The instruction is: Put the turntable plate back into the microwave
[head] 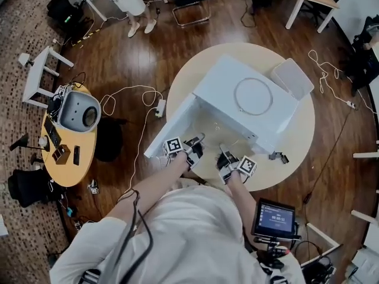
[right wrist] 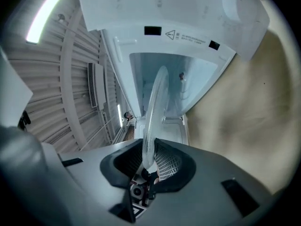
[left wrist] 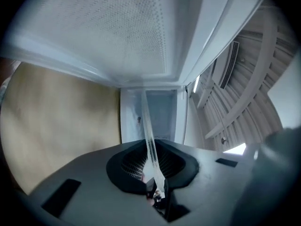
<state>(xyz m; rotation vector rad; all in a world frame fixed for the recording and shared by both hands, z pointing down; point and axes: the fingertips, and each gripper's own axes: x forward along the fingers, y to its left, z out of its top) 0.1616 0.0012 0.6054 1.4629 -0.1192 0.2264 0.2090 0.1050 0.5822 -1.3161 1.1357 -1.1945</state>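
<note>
Now | left gripper [left wrist: 154, 180] clamps turntable plate [left wrist: 148, 131] | right gripper [right wrist: 148, 166] seemingly too

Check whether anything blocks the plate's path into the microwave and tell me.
Nothing visible does. The microwave door is swung open, and the cavity ahead of the turntable plate shows no obstacle. The left gripper and right gripper both grip its rim.

Microwave cavity [right wrist: 197, 79] open toward the near tabletop [head: 296, 158] edge, door [head: 172, 132] standing out on its left (like a wall), right tabletop edge bare, except one small dark object [head: 278, 157].
</note>
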